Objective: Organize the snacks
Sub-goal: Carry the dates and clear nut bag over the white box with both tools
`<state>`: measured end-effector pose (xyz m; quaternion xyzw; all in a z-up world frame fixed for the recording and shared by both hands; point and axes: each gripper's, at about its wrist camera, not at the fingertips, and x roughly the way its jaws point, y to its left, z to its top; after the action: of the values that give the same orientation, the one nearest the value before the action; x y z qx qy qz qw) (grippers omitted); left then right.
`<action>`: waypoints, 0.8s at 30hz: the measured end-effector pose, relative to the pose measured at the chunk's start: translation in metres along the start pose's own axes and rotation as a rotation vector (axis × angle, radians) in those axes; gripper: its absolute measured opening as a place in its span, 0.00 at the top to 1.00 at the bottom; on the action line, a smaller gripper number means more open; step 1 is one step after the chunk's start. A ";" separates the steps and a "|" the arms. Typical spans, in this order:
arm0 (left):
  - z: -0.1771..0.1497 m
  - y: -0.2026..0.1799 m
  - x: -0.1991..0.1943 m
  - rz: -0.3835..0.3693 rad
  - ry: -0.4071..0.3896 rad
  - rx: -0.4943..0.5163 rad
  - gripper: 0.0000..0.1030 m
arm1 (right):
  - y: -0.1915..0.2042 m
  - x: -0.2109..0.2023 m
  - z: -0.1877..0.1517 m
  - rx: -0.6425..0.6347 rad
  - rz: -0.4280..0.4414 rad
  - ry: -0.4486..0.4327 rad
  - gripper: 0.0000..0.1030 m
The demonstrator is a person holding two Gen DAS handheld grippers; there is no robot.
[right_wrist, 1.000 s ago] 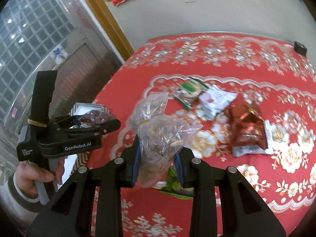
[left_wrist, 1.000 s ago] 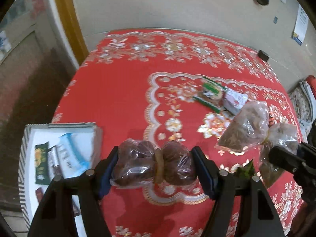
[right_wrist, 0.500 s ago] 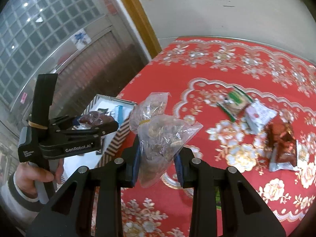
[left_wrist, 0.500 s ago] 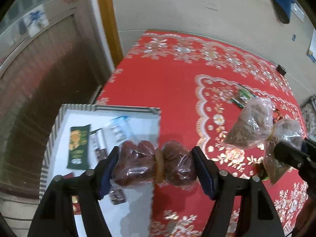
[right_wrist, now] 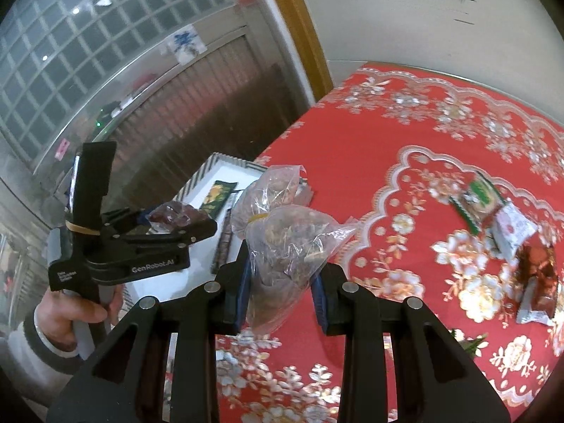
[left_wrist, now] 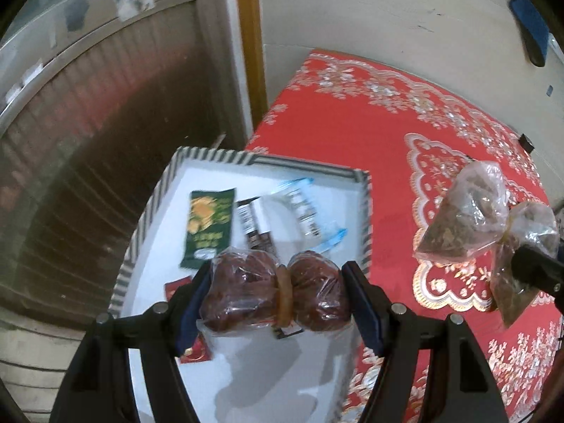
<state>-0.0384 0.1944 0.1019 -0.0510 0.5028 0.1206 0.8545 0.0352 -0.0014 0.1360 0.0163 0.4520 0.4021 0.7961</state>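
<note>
Beside the table with its red floral cloth (left_wrist: pixel 352 134) we see a white box with a striped rim (left_wrist: pixel 268 160), its near end cut off by our left gripper (left_wrist: pixel 278 296) and the frame edge. Inside lie a green packet (left_wrist: pixel 208 225), a clear wrapper with blue ends (left_wrist: pixel 303 208) and dark bar-shaped packs (left_wrist: pixel 255 232) whose print is too blurred to read; small red packets (left_wrist: pixel 195 350) are half hidden under the fingers. Our left gripper is clamped on a clear bag of dark reddish fruit (left_wrist: pixel 278 292), cinched in the middle by a rubber band and held above the box. In the right wrist view our right gripper (right_wrist: pixel 280 289) is closed on a clear bag of pale brown dried pieces (right_wrist: pixel 289 243), banded too, which hangs over the cloth near the box; its lower end is hidden between the pads. On the cloth, well apart to the right, lie a green round-snack pack (right_wrist: pixel 481 195), a white sachet (right_wrist: pixel 513 227) and a red foil bag (right_wrist: pixel 537 278), blurred. A green scrap (right_wrist: pixel 472 343) peeks from behind the right finger, and we cannot tell what it is
</note>
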 end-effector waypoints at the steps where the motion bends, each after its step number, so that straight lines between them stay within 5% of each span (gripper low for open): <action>1: -0.003 0.004 0.000 0.003 0.001 -0.004 0.28 | 0.004 0.002 0.001 -0.008 0.004 0.002 0.72; 24: -0.037 0.070 0.005 0.062 0.049 -0.101 0.28 | 0.065 0.062 0.011 -0.086 0.091 0.074 0.72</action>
<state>-0.0851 0.2547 0.0815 -0.0814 0.5179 0.1712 0.8342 0.0194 0.0866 0.1238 -0.0122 0.4620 0.4574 0.7597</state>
